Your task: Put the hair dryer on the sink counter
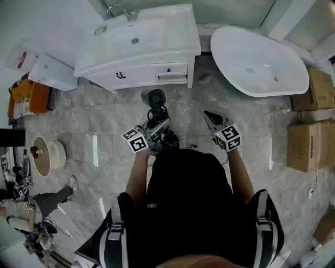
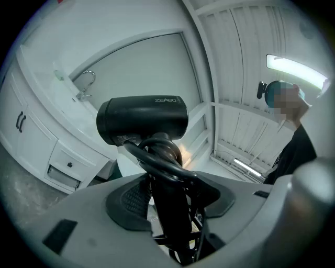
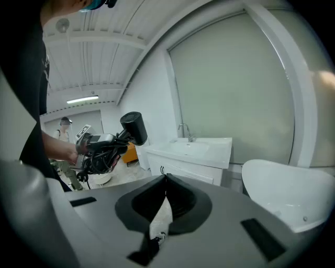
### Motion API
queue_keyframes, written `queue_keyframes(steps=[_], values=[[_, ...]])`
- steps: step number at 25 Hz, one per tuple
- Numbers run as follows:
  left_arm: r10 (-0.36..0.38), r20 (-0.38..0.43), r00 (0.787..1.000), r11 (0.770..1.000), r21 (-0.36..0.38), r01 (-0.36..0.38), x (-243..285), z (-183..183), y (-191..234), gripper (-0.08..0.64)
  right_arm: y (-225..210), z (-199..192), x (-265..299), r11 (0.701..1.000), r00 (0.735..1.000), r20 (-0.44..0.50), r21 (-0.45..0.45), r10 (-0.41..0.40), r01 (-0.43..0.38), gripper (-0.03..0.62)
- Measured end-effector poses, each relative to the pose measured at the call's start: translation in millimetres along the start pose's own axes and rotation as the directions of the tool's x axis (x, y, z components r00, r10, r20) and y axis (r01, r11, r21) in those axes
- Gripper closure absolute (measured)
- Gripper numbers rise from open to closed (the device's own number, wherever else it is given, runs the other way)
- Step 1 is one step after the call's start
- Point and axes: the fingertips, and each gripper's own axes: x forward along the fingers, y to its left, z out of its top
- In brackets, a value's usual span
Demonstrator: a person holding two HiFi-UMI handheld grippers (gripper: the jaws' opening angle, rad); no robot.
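Flooring [image 1: 94, 112] is grey marble-look tile. White sink counter [image 1: 172, 36] sits on a drawer cabinet [image 1: 137, 75], with the faucet [image 1: 123, 10] at the counter's back left corner. White bathtub [image 1: 261, 63] stands just beside the counter's right edge, and cardboard boxes [image 1: 306, 144] lie further right. Black hair dryer [image 1: 155, 98] is off the counter, held over the floor just before its front edge. Left gripper [image 1: 158, 124] is clamped on the dryer's handle, cord wound around it. Right gripper [image 1: 212, 118] has its jaws pressed together, nothing between them.
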Motion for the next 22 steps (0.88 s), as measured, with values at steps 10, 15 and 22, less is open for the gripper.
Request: queue_keyframes(steps=[10, 15, 22], values=[[-0.006, -0.005, 1.000, 1.000, 0.003, 0.006, 6, 2, 5, 0.339, -5, -2, 1, 1.000, 1.000, -0.015, 0.007, -0.004, 0.004, 0.534], [-0.002, -0.003, 1.000, 1.000, -0.011, 0.002, 9, 4, 10, 0.339, -11, -4, 4, 1.000, 1.000, -0.022, 0.019, -0.014, 0.014, 0.534], [-0.016, -0.016, 1.000, 1.000, -0.019, 0.016, 14, 20, 28, 0.339, -21, 3, 23, 0.999, 0.998, -0.049, 0.017, -0.032, 0.033, 0.534]])
